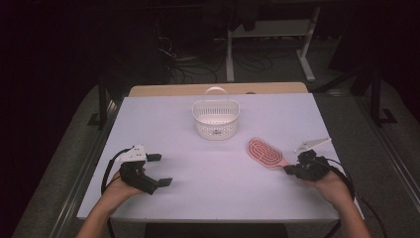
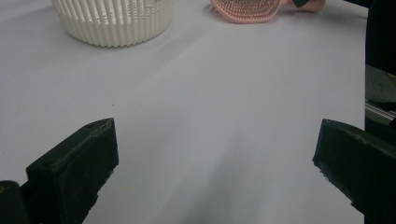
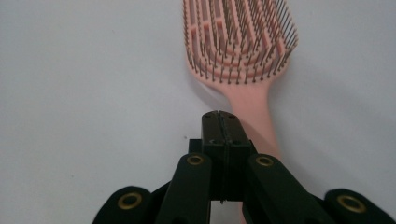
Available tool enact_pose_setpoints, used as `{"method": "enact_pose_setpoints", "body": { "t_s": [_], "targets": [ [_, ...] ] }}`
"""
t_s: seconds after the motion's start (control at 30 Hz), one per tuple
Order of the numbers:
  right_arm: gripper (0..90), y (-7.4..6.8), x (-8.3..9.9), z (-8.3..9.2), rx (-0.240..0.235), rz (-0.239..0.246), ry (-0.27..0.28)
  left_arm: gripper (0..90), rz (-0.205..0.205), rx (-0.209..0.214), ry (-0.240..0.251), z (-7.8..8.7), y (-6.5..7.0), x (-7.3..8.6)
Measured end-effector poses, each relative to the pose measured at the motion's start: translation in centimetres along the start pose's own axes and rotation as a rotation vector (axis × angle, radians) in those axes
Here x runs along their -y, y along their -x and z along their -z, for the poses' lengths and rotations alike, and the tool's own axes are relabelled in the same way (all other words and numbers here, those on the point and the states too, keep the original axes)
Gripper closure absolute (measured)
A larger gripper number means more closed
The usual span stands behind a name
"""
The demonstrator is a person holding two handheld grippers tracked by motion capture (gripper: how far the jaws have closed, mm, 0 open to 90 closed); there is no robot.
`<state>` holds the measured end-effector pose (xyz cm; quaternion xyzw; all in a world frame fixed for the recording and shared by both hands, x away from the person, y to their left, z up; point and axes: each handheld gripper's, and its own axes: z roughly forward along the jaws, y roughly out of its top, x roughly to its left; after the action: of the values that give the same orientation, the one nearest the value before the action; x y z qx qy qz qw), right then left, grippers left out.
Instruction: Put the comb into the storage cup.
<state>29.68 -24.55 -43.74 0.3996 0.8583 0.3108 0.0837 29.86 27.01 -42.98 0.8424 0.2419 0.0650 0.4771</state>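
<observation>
Resting near the table's front edge, the left gripper gapes wide on nothing; the right gripper, jaws pressed together, sits over the pink hairbrush's handle. Farther back stands the white basket.

Table mostly bare. Basket upright near far edge, centre; open room to either side of it out to both far corners. Brush flat, bristles up, toward right edge, well apart from basket; clear lane between the two. Right gripper at brush handle end, jaws pressed together above the handle, blocking approach from near right corner. Left gripper near left edge, jaws wide apart over bare surface. Broad free stretch across middle and along near edge between both grippers.
</observation>
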Motion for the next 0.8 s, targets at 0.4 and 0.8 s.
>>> {"method": "enact_pose_setpoints", "body": {
  "t_s": [0.4, 0.8],
  "targets": [
    [58.9, -1.3, -1.3, 0.9, -0.032, 0.004, 0.171, 0.0, 0.007, 0.021, -0.012, -0.2, 0.1, -0.1],
    [22.3, -3.6, -2.9, -0.6, -0.074, 0.039, 0.223, 0.0, 0.016, 0.025, -0.012, -0.2, 0.1, -0.1]
  ]
}}
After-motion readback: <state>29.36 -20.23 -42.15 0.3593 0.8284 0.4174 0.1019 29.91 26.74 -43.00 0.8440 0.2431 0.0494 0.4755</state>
